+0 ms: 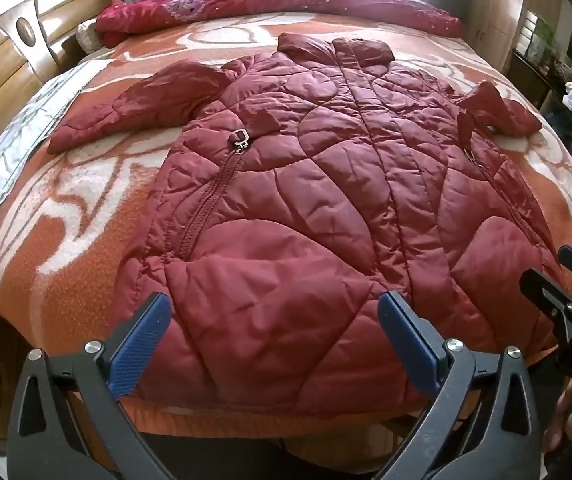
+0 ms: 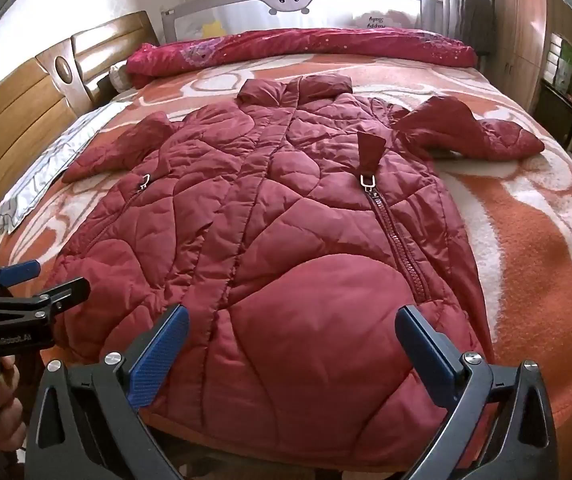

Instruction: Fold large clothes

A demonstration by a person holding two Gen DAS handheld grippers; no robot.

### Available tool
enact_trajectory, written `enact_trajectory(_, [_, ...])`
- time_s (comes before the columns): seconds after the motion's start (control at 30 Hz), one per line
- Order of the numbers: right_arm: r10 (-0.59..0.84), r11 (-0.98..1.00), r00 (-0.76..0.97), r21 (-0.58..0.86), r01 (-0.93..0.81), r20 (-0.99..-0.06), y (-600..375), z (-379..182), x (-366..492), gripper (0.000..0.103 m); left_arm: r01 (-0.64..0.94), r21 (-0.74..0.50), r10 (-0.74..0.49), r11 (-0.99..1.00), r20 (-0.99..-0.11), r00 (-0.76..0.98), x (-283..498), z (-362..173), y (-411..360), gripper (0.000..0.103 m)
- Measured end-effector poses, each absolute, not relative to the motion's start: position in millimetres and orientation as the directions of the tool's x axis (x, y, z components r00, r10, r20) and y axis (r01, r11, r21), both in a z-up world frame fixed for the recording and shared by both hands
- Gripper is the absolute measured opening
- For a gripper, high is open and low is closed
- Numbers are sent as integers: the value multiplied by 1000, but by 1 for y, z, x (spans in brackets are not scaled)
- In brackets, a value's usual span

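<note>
A dark red quilted jacket (image 1: pixel 306 184) lies flat and front-up on the bed, collar far, hem near, both sleeves spread out to the sides. It also shows in the right wrist view (image 2: pixel 269 232). My left gripper (image 1: pixel 273 320) is open, its blue pads hovering over the hem on the jacket's left half. My right gripper (image 2: pixel 292 332) is open over the hem on the right half. Each gripper shows in the other's view: the right one (image 1: pixel 566 276) at the right edge, the left one (image 2: pixel 45 280) at the left edge.
The bed has an orange and white patterned blanket (image 1: pixel 85 240). A rolled red quilt (image 1: pixel 269 8) lies along the far edge. A grey-white cloth (image 1: pixel 17 152) lies at the left by the wooden headboard (image 1: pixel 1 64). A wardrobe (image 2: pixel 522 28) and shelves stand at the right.
</note>
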State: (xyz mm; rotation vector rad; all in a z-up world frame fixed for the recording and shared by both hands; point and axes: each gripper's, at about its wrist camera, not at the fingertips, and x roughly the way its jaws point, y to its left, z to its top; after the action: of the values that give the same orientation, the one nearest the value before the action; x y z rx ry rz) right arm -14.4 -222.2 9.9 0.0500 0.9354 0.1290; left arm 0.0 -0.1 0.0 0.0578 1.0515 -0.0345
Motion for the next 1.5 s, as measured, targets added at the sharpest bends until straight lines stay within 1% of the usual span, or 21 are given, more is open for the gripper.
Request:
enact_trajectory(0.9, [133,991,583,100,-89,-801,-222,11,-15,103,56,30,-1,998,-868,496,0,0,0,103])
enact_trajectory(1.17, [135,991,608,99,-93,-782,-221,14,-16,103,55,32,0,998,-868,497,0,0,0,103])
enact_trajectory(1.5, [136,991,598,101,-92,-790,-221,14,-16,103,57,31,-1,998,-868,496,0,0,0,103])
